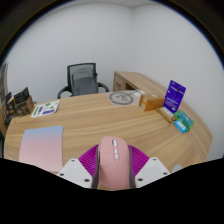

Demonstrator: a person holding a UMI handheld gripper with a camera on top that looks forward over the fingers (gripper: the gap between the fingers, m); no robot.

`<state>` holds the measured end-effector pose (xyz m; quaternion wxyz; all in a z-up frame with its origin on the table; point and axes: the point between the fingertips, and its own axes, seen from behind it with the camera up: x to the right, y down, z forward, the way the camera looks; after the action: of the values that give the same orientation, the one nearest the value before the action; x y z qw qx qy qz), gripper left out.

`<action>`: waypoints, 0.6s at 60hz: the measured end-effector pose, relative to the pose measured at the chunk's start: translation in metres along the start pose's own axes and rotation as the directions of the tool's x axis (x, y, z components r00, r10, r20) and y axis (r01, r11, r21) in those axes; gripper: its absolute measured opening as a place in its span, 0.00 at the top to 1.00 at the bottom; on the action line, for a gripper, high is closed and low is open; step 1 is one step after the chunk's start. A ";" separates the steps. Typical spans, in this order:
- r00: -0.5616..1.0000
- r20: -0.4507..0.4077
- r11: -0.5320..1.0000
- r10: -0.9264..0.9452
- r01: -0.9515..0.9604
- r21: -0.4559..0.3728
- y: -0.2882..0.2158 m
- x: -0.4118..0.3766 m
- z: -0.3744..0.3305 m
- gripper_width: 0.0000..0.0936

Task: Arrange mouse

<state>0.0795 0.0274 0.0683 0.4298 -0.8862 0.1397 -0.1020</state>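
Observation:
A pink computer mouse (pixel 113 160) sits between my two fingers, its front pointing away from me over the wooden table (pixel 100 115). My gripper (pixel 113 172) is shut on the mouse, with the magenta pads (pixel 89 160) pressing against both of its sides. A pink mouse mat (pixel 38 146) lies on the table just to the left of the fingers. The mouse's underside is hidden, so I cannot tell whether it touches the table.
A black office chair (pixel 85 80) stands behind the table. A purple box (pixel 175 96) and a small teal box (pixel 181 124) stand at the right. A round white item (pixel 124 97) and a brown box (pixel 150 101) lie farther back. Booklets (pixel 45 108) rest at the left.

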 end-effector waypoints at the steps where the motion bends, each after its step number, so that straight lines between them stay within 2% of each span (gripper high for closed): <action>1: 1.000 0.019 1.000 -0.001 0.000 0.013 -0.010 -0.015 -0.003 0.56; 7: 0.991 0.129 0.997 -0.033 0.024 0.070 -0.056 -0.116 -0.015 0.56; 13: 0.973 0.212 0.994 -0.094 0.080 0.076 -0.063 -0.205 -0.010 0.56; 19: 0.958 0.260 0.992 -0.122 0.117 0.037 -0.044 -0.279 0.005 0.56; 25: 0.947 0.285 0.987 -0.151 0.162 -0.016 -0.013 -0.321 0.022 0.56; 36: 0.938 0.281 0.968 -0.202 0.235 -0.088 0.026 -0.333 0.039 0.56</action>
<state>-0.2258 0.1522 0.0036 0.3765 -0.9261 -0.0136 -0.0187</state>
